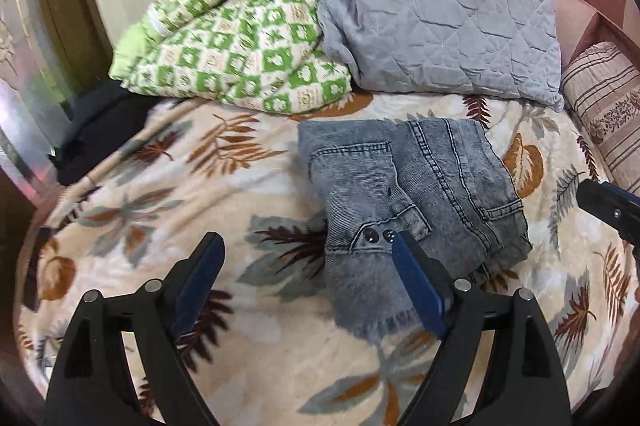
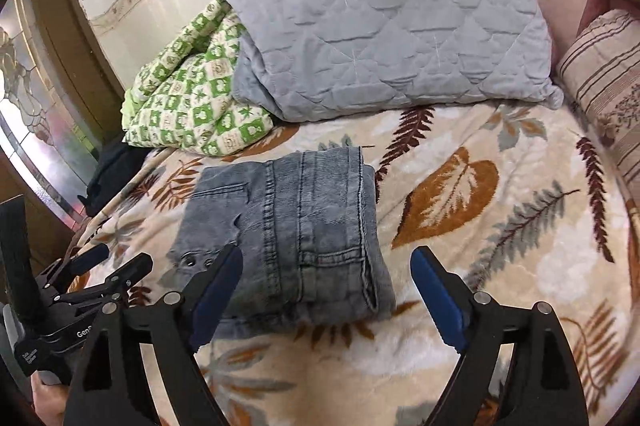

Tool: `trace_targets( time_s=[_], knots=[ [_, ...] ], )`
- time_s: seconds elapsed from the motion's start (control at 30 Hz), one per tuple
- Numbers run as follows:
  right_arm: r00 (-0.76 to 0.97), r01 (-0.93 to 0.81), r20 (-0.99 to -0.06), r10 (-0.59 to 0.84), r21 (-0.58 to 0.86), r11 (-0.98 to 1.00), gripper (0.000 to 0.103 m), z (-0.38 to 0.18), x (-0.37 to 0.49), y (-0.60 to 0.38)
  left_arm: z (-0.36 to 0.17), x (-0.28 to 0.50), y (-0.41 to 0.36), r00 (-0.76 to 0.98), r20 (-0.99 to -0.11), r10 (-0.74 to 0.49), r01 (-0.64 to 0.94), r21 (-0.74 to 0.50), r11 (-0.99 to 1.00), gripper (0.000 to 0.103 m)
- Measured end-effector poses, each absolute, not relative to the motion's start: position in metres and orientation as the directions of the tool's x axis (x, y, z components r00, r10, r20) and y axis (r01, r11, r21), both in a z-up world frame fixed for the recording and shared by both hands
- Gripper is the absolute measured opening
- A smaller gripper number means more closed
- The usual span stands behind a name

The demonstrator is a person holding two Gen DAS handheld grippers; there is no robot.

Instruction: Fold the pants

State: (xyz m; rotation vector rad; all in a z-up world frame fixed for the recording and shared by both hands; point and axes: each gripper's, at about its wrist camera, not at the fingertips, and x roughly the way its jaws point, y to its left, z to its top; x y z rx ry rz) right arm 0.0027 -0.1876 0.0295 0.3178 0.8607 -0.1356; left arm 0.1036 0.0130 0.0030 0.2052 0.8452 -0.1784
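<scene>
The grey denim pants (image 1: pixel 400 177) (image 2: pixel 304 209) lie folded into a compact rectangle on the leaf-patterned bedspread (image 1: pixel 192 185) (image 2: pixel 500 258). A back pocket, two rivets and a frayed hem face up. My left gripper (image 1: pixel 306 242) hovers above the near left part of the pants, jaws wide open and holding nothing. My right gripper (image 2: pixel 327 252) hangs over the near edge of the fold, also open and empty. The left gripper (image 2: pixel 100 266) shows at the left edge of the right wrist view. The right gripper's tip (image 1: pixel 608 201) shows at the right edge of the left wrist view.
Behind the pants a green checked quilt (image 1: pixel 240 57) and a grey quilted blanket (image 1: pixel 440 9) are piled against the tiled wall. A striped pillow (image 1: pixel 604 105) lies at the right. A dark cloth (image 1: pixel 100 129) sits at the bed's left edge by a glass door.
</scene>
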Motion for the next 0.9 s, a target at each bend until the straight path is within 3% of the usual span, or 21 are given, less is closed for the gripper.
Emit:
trace_targets(
  time_s=[0.4,0.9],
  knots=[
    [0.658,0.204,-0.753,-0.019,0.154,0.967,0.09,0.063,-0.043,-0.165,0.037,0.054,0.012,0.762,-0.641,0.087,0.152,0.308,0.939,0.091],
    [0.652,0.178,-0.758,-0.023,0.124,0.976,0.09,0.07,-0.077,-0.145,0.051,0.018,0.023,0.761,-0.648,0.031,0.159,0.232,0.96,0.094]
  ],
)
